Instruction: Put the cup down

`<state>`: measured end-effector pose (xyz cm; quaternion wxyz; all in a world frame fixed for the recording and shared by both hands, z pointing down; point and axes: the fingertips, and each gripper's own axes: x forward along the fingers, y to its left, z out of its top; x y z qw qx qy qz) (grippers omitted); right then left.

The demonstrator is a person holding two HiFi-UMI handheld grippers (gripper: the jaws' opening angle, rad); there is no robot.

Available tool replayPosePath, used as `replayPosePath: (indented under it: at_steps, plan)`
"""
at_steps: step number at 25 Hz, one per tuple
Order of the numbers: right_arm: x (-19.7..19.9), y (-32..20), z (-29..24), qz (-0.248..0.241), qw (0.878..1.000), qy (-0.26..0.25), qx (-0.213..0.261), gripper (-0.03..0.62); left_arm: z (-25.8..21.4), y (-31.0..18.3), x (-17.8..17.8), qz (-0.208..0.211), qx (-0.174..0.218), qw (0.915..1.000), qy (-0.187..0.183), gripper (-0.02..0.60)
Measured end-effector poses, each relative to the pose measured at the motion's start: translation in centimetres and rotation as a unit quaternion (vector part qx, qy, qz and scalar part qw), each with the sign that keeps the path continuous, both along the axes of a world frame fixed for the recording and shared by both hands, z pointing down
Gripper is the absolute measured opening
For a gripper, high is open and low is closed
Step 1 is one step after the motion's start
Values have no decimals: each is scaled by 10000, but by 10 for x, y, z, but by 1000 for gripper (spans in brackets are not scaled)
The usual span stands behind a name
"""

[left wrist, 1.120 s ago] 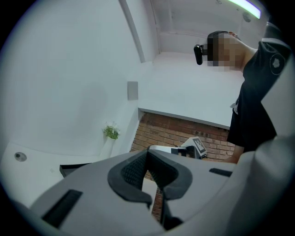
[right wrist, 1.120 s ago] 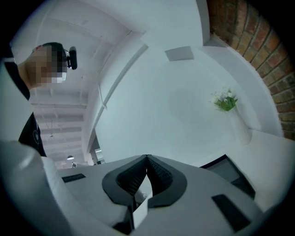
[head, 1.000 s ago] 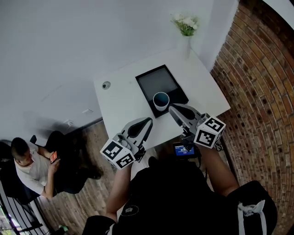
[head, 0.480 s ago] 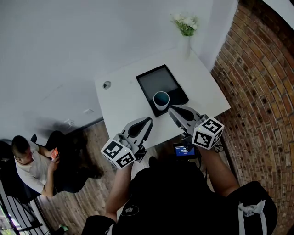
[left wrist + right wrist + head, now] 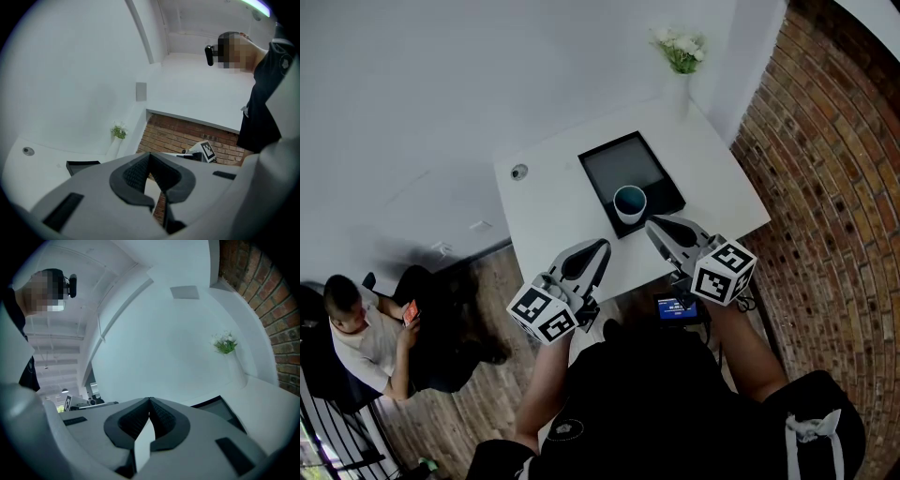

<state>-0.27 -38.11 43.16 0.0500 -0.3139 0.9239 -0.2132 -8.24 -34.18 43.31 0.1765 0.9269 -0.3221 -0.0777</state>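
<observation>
Fingers of my left gripper (image 5: 598,249) and right gripper (image 5: 654,225) are closed, empty. The cup (image 5: 629,203) stands upright on the tray (image 5: 619,161), mouth up.

White table (image 5: 546,214), brick wall (image 5: 834,187), wooden floor (image 5: 473,417)

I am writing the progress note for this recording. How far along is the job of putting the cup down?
Done, it seems: the cup stands upright on the dark tray on the white table, and no gripper holds it. In hand: nothing; the left gripper and the right gripper are both shut and empty. Left: apparently nothing.
</observation>
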Motion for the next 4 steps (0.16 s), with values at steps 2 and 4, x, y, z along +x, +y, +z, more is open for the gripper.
replayPosePath:
  at_steps: [2,4]
  plan:
    - [0,-1,1,6,10000,18,-5,14,0,0,0,-4,-4,10000,-10,8]
    - [0,-1,2,8,10000,43,-8,14,1,0,0,-4,-8,10000,-22,8]
